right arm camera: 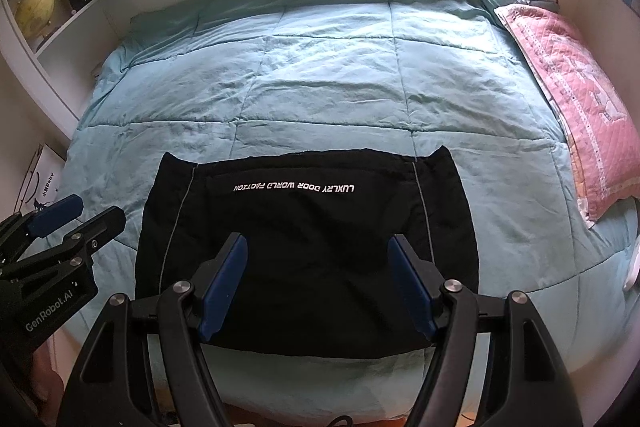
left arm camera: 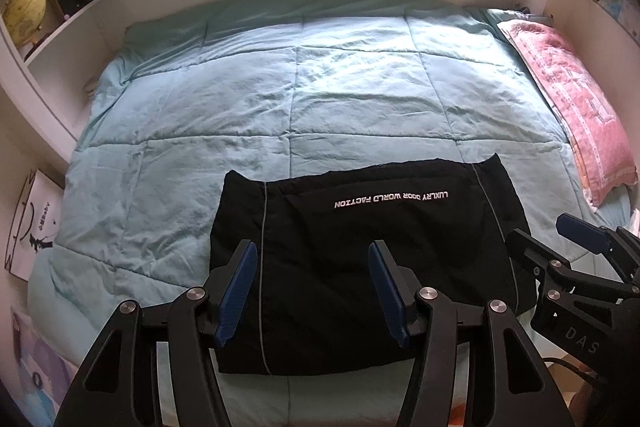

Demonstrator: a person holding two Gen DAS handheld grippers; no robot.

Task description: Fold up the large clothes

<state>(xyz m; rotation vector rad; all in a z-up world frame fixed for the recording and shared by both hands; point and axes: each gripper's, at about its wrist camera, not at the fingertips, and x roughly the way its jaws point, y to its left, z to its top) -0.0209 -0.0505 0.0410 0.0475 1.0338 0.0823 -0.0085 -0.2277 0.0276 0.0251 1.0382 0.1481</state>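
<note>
1. Nearest the lens in the left wrist view, the left tool (left arm camera: 313, 291) hangs above the near half of the black garment (left arm camera: 360, 259), its blue pads standing apart with nothing between them; no cloth is gripped, so it looks idle rather than mid-pull.
2. Right tool (right arm camera: 317, 285) sits the same way in its own view: pads apart, empty, tilted down over the garment's near edge.
3. Each tool shows in the other's view, so the two hang side by side at the foot of the bed, one for each side of the cloth, which suits a two-handed fold.
4. That garment lies as a compact, roughly rectangular block on the teal quilt (left arm camera: 224, 99), close to the near edge of the bed and well apart from the pink pillow (left arm camera: 576, 99) at the right.
5. White lettering (right arm camera: 294, 187) reads upside down from here, so the printed side faces up and its top points toward the person.
6. Edges look tucked under and no sleeves trail out, so I judge the folding largely done; what remains is perhaps one more halving or a tidy-up.
7. Shelves with a globe (left arm camera: 26, 11) stand at the left, clear of the work.
</note>
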